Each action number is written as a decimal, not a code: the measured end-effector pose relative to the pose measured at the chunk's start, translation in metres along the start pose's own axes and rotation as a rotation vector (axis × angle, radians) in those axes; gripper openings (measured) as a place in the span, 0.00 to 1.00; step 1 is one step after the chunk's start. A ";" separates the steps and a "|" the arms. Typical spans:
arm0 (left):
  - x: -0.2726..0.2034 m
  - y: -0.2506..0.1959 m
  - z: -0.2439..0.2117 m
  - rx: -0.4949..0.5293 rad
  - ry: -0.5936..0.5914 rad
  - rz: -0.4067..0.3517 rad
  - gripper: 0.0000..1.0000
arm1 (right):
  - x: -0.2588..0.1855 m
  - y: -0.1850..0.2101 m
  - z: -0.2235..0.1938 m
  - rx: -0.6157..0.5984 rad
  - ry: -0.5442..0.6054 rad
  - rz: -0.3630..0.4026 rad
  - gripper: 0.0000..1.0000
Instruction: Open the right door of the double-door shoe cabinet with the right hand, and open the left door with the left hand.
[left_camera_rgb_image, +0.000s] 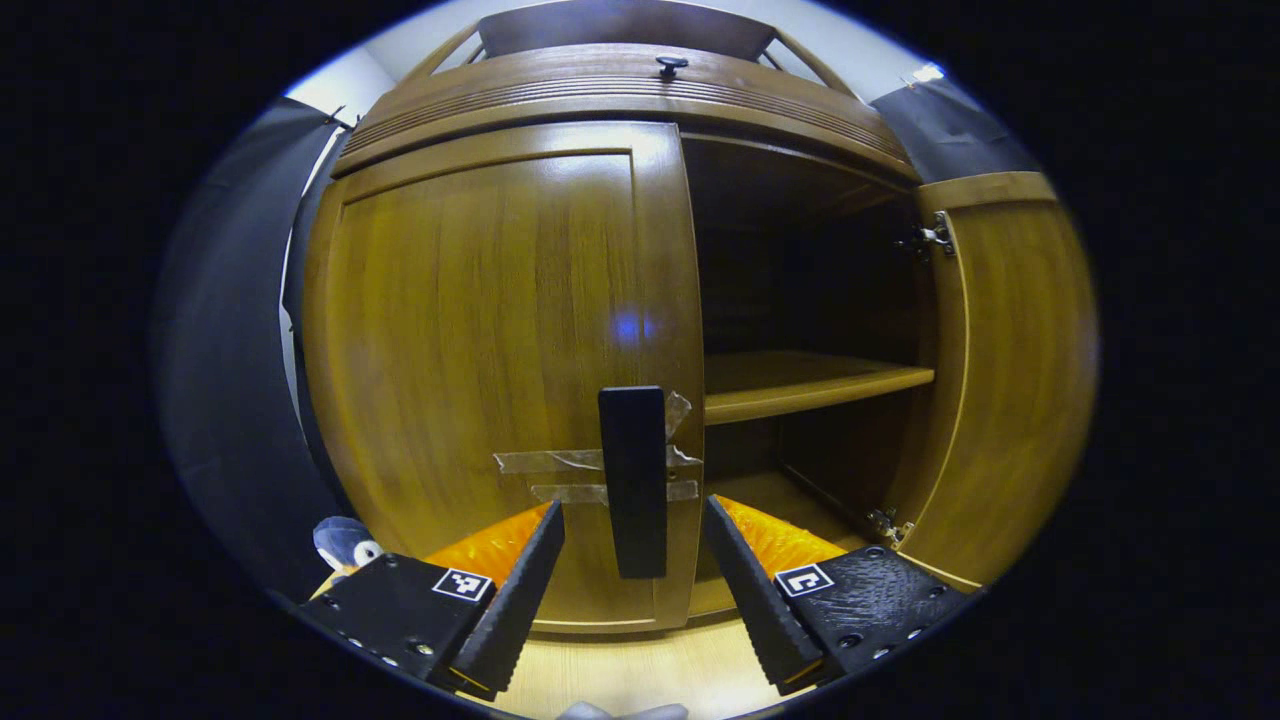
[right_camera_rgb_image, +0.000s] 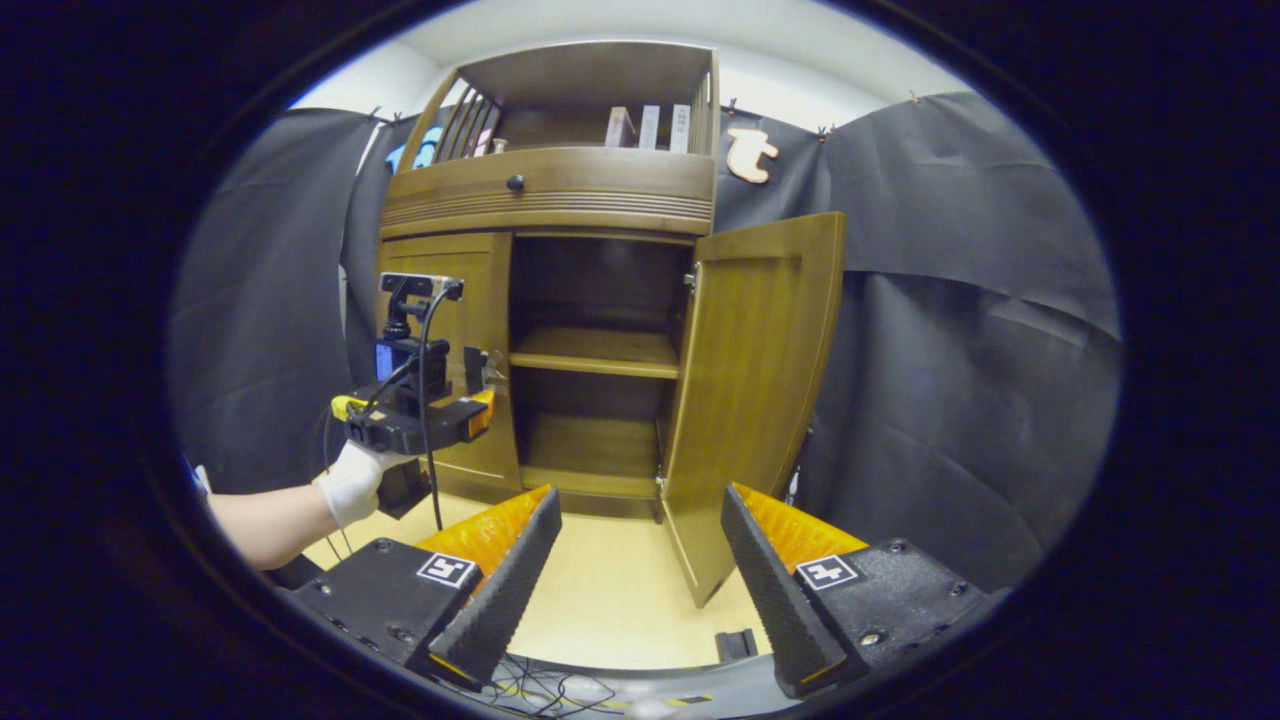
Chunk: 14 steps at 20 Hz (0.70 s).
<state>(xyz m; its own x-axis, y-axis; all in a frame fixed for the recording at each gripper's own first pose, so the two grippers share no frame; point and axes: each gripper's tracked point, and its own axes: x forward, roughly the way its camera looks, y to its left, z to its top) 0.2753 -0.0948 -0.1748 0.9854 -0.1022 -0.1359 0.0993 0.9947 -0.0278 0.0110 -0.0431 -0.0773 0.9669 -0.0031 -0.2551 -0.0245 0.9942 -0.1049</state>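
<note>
Left gripper (left_camera_rgb_image: 633, 560) spread wide, fingers either side of the handle (left_camera_rgb_image: 633, 480) taped at the left door's (left_camera_rgb_image: 500, 370) inner edge, not touching it; door shut. Right gripper (right_camera_rgb_image: 640, 560) likewise spread, holding nothing, well back over the floor (right_camera_rgb_image: 610, 600). Right door (right_camera_rgb_image: 755, 390) swung fully open, baring the cabinet's (right_camera_rgb_image: 560, 190) shelf (right_camera_rgb_image: 595, 355). Gloved hand (right_camera_rgb_image: 352, 482) carrying the left gripper at the left door.

Glossy varnished wood left door (left_camera_rgb_image: 500, 340), matt black handle (left_camera_rgb_image: 633, 480)
</note>
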 end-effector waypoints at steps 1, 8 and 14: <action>0.004 0.001 0.001 -0.002 -0.002 0.006 0.88 | 0.003 -0.002 0.000 0.001 0.005 -0.001 1.00; 0.023 -0.002 0.009 -0.024 -0.020 -0.006 0.77 | 0.017 -0.003 -0.002 -0.010 0.030 0.013 1.00; 0.029 -0.008 0.007 -0.019 -0.016 -0.028 0.37 | 0.024 -0.003 -0.001 -0.016 0.038 0.025 1.00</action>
<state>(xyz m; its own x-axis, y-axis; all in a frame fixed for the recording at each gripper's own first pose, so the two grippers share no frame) 0.3041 -0.1056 -0.1719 0.9844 -0.1293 -0.1193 0.1241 0.9910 -0.0503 0.0338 -0.0462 -0.0841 0.9557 0.0170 -0.2939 -0.0525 0.9922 -0.1132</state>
